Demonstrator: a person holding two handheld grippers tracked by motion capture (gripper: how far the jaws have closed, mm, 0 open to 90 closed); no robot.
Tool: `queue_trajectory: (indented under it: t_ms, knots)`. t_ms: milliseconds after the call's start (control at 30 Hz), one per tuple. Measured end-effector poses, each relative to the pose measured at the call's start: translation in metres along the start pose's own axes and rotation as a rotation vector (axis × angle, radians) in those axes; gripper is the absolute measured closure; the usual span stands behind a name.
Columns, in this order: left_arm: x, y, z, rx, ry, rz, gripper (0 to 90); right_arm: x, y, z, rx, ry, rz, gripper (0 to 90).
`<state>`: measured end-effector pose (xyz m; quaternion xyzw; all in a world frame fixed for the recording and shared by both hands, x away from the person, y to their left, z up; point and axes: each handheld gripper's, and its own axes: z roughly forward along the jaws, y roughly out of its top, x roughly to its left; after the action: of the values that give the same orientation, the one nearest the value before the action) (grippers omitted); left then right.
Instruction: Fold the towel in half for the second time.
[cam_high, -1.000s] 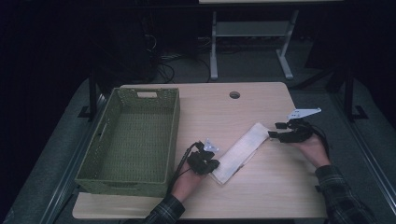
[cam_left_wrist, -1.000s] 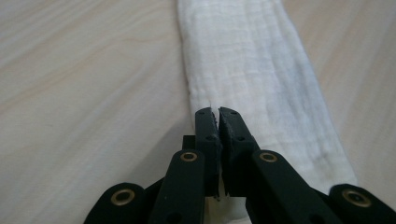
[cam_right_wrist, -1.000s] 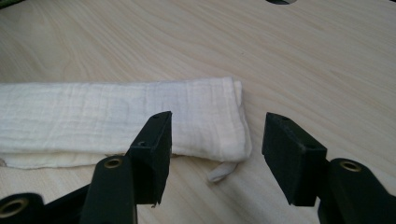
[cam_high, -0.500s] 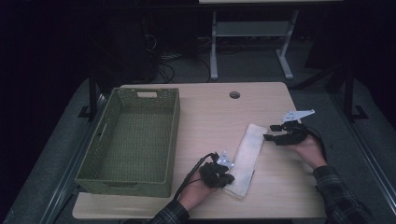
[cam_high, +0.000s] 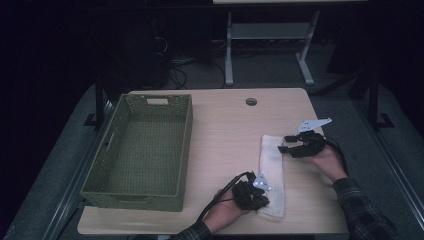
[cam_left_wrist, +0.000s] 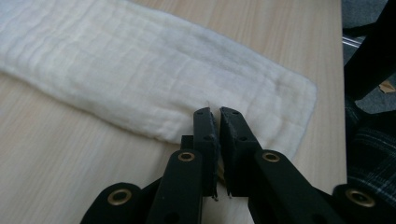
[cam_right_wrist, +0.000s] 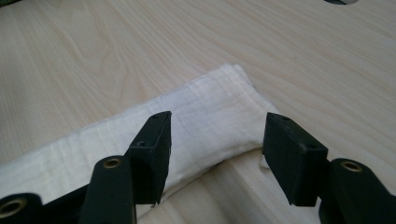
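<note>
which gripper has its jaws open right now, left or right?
The right gripper: its jaws stand apart over the far end of the folded white cloth. The left gripper is shut at the cloth's near end.

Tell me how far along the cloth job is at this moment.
Done: the white cloth lies folded into a long narrow strip on the table. In hand: the left gripper is shut at the strip's near end, apparently pinching its edge; the right gripper stands open at the far end, not pressing it. Left: probably another fold and putting it into the green basket, which holds nothing.
</note>
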<state>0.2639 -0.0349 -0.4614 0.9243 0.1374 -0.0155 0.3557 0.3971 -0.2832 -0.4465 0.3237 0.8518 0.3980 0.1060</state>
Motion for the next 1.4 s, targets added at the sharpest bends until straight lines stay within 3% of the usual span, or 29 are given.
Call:
queue_trajectory:
  t_ms: [267, 367, 467, 500, 700, 967, 1067, 1100, 1167, 1400]
  knots:
    - [-0.001, 0.007, 0.009, -0.017, -0.050, -0.007, 81.7, 0.003, 0.000, 0.002, 0.009, 0.011, -0.009, 41.6]
    - [0.005, 0.011, 0.004, -0.020, -0.057, 0.015, 72.6, 0.001, 0.000, 0.002, 0.005, 0.013, -0.018, 41.6]
    - [0.010, 0.016, 0.002, -0.028, -0.049, 0.017, 58.0, 0.001, 0.000, 0.002, 0.002, 0.013, -0.013, 41.6]
    - [0.017, 0.022, 0.002, -0.004, -0.059, 0.057, 53.9, 0.002, -0.001, 0.001, 0.001, 0.017, -0.009, 41.6]
    - [0.028, 0.034, 0.013, 0.002, -0.072, 0.123, 39.1, 0.001, -0.001, 0.002, 0.004, 0.014, -0.019, 41.5]
    - [0.042, 0.046, 0.022, -0.002, -0.092, 0.178, 25.8, -0.001, -0.003, 0.001, 0.005, 0.015, -0.011, 41.5]
    - [0.042, 0.044, 0.028, -0.001, -0.096, 0.171, 18.8, -0.002, -0.003, 0.001, 0.005, 0.013, -0.009, 41.5]
    - [0.040, 0.041, 0.033, 0.024, -0.094, 0.193, 17.0, -0.002, -0.003, 0.001, 0.005, 0.012, -0.010, 41.5]
    - [0.038, 0.039, 0.036, 0.027, -0.075, 0.220, 14.7, -0.003, -0.003, 0.001, 0.008, 0.011, -0.008, 41.5]
    - [0.035, 0.039, 0.037, 0.029, -0.044, 0.221, 16.1, -0.002, -0.004, 0.000, 0.005, 0.013, -0.003, 41.5]
